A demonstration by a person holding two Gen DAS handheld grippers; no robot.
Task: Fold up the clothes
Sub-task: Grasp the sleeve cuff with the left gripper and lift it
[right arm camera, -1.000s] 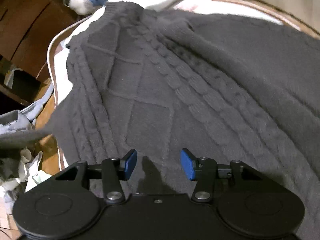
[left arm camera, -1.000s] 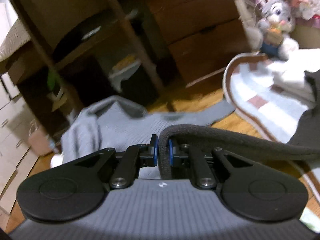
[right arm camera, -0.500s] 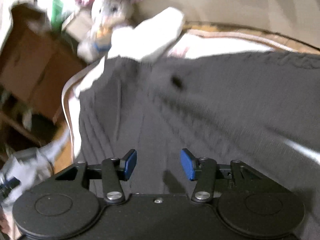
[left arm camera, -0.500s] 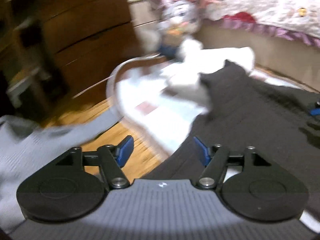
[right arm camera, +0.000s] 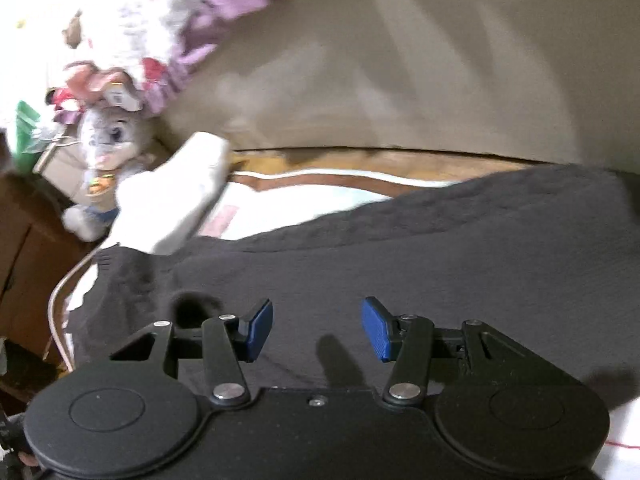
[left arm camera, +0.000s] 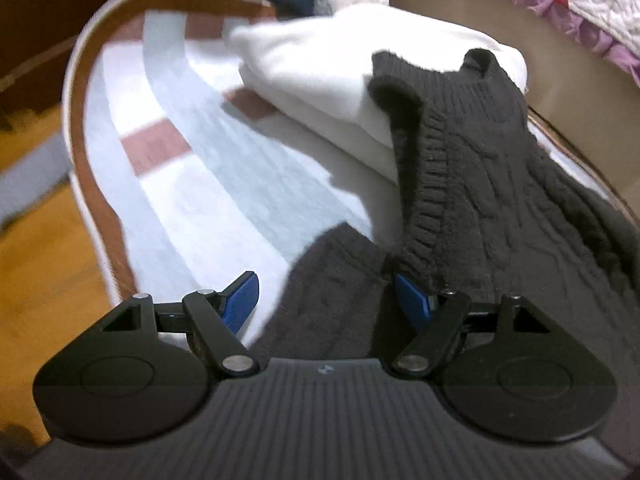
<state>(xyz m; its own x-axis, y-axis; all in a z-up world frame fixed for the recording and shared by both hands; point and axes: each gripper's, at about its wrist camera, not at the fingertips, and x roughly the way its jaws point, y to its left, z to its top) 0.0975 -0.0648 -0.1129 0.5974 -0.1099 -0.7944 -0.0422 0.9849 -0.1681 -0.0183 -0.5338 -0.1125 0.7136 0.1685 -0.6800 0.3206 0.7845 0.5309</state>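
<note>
Sleeve-fold step: your left claw (left arm camera: 326, 300) is opening over the dark cable-knit sweater (left arm camera: 500, 208), right claw (right arm camera: 318, 330) released above it; next, grip the ribbed edge (left arm camera: 424, 208), centre frame.

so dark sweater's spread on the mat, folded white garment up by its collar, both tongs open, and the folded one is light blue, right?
Not quite. The folded garment by the collar of the dark sweater is white, not light blue, as the left wrist view shows. The rest holds: the sweater lies on the mat; the left tongs are opening, nothing pinched, and the right tongs stand open.
</note>
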